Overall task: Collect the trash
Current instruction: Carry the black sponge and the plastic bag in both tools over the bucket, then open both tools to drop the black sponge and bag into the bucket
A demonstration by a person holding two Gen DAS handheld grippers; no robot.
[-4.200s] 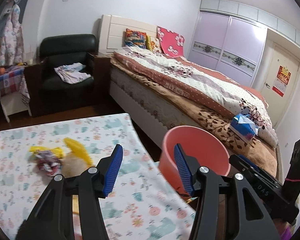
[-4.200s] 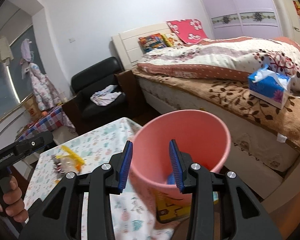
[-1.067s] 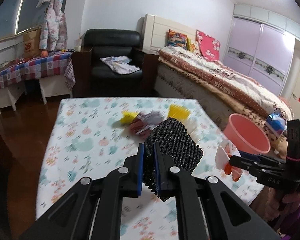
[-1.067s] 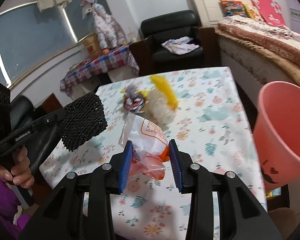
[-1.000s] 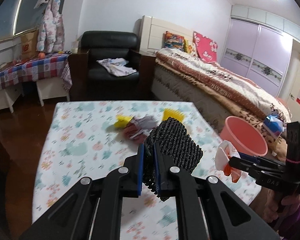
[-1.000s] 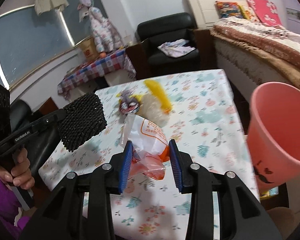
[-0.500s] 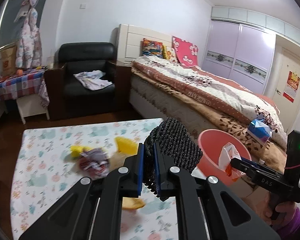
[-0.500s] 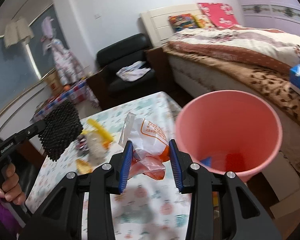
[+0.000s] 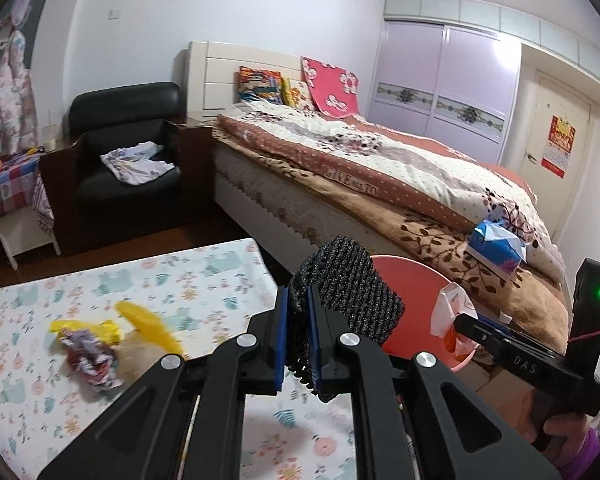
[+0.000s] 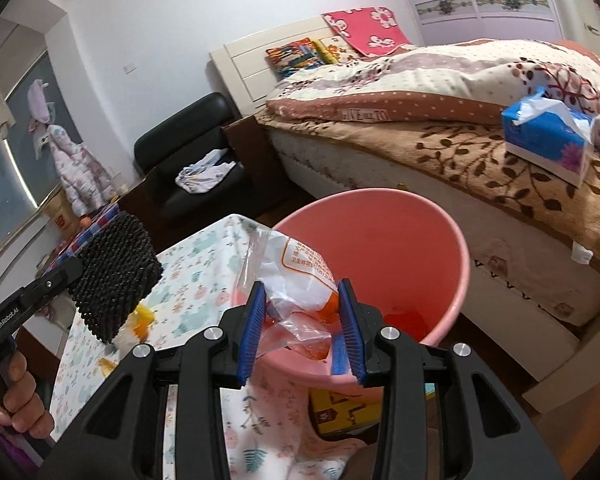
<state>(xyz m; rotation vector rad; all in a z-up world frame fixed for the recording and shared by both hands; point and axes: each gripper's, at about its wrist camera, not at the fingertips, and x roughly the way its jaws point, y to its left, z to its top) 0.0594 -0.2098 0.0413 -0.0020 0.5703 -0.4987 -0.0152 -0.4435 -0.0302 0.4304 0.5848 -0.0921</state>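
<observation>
**Both grippers loaded, plastic bag held over the pink bin**

Left gripper (image 9: pixel 298 332): jaws pressed together on a black foam net sleeve (image 9: pixel 352 304), pinched at its lower edge, the rest of it standing up and leaning toward the pink bin (image 10: pixel 384 264). Seen from the right wrist camera as the same black sleeve (image 10: pixel 114 276), held above the desk edge, to the left of the bin and apart from it.

Right gripper (image 10: pixel 304 324): jaws clamped on a crumpled clear plastic bag (image 10: pixel 300 276) with orange print and something orange inside. Held directly over the near rim of the bin, the upper part of the bag rising in front of the bin opening. From the left wrist camera, the same bag (image 9: pixel 450 308) visible at the tip of the right gripper, against the right side of the bin (image 9: pixel 416 280).

Inside the bin: something red at the bottom and a blue piece near the close wall, not clear enough to name.

Left of the bin, the desk (image 9: pixel 80 288) with a flowered cloth. On it, well apart from the bin: a yellow wrapper (image 9: pixel 148 320), a crumpled patterned wrapper (image 9: pixel 88 356) touching it, and a pale fuzzy lump between them, blurred.

Behind the bin, the bed (image 9: pixel 380 168) with a brown blanket; on it, a blue tissue pack (image 10: pixel 548 140). Under the bin, a yellow box (image 10: pixel 340 408), partly hidden.
</observation>
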